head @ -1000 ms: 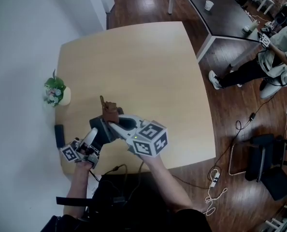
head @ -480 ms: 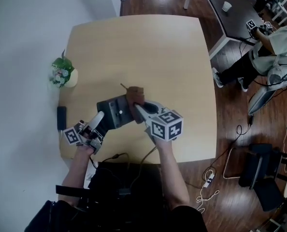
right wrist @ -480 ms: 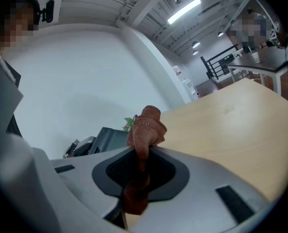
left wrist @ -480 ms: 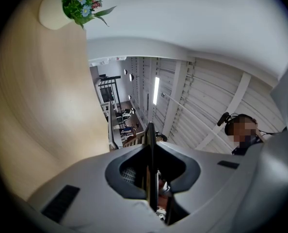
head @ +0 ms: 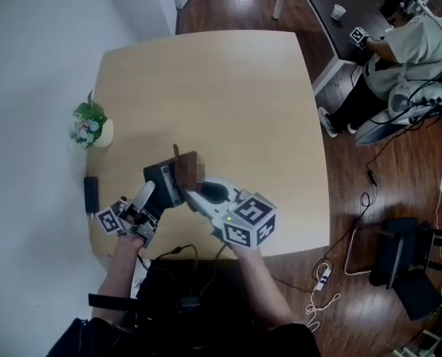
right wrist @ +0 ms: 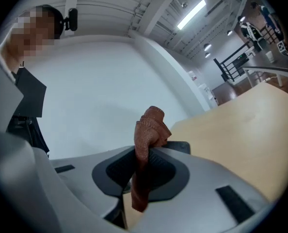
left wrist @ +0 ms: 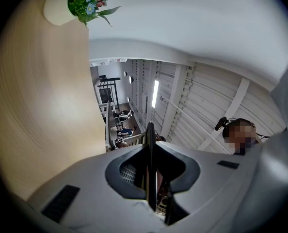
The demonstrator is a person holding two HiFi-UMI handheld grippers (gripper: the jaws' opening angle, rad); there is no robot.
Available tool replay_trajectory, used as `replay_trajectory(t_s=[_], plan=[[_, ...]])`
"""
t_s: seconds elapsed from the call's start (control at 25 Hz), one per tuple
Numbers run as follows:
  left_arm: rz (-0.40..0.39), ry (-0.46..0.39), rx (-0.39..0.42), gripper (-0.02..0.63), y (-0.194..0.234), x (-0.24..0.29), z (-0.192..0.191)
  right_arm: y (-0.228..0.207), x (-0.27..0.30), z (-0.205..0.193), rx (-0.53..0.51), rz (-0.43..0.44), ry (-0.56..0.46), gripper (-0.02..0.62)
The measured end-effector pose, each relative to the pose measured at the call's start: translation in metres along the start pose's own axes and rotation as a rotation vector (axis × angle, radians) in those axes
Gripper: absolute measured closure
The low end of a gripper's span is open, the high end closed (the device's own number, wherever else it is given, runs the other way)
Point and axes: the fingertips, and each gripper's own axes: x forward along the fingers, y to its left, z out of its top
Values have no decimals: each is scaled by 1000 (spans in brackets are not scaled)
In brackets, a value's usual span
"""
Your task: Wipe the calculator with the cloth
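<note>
The dark calculator (head: 161, 178) is lifted off the wooden table (head: 228, 95) near its front left corner. My left gripper (head: 151, 194) is shut on its near edge; in the left gripper view the calculator (left wrist: 150, 144) shows as a thin dark slab clamped between the jaws of that gripper (left wrist: 151, 176). My right gripper (head: 194, 192) is shut on a bunched brown cloth (head: 188, 168), which is pressed against the calculator's right part. In the right gripper view the cloth (right wrist: 148, 130) sticks up from the right gripper (right wrist: 140, 176), with the calculator's corner (right wrist: 181, 146) just behind it.
A small potted plant (head: 88, 126) stands at the table's left edge, and a black flat object (head: 91, 193) lies nearer me. A person (head: 411, 54) sits at a dark table with a cup (head: 338, 11) at the back right. Cables (head: 327, 280) trail on the floor.
The right gripper has rubbed the cloth across the calculator, out toward its right end and back a little. The left gripper has kept its hold on the calculator.
</note>
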Motion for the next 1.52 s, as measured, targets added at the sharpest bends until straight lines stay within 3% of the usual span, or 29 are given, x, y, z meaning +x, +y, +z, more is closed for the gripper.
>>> replay_trajectory(t_s=[0.16,0.28,0.56,0.72,0.84,1.0,1.08,1.2,1.52], plan=[[-24,-31,-23,551,-3,0,3,7,19,-26,-34,-15,80,528],[-44,-43,-34,546,-9,0,5,-4,15,-36,-28,-55,76,528],[-38,-59,-32,537,-6,-6,8,-57,-11,-52,5,-200,63,526],[-51,-113,-64,557,-6,-10,13,-77,-38,-55,16,-297,60,529],[-42,-129,-58,557,-5,-12,18,-58,-43,-42,14,-236,14,529],[-34,-130,-52,555,-3,-12,18,7,-20,-27,-78,-9,-3,528],[-38,-132,-58,555,-4,-9,15,27,-6,-33,-136,46,30,528],[-66,-153,-84,552,-9,-6,14,21,5,-49,-161,19,72,528],[-77,-131,-77,543,-14,-7,14,-47,-20,-55,-107,-165,79,528]])
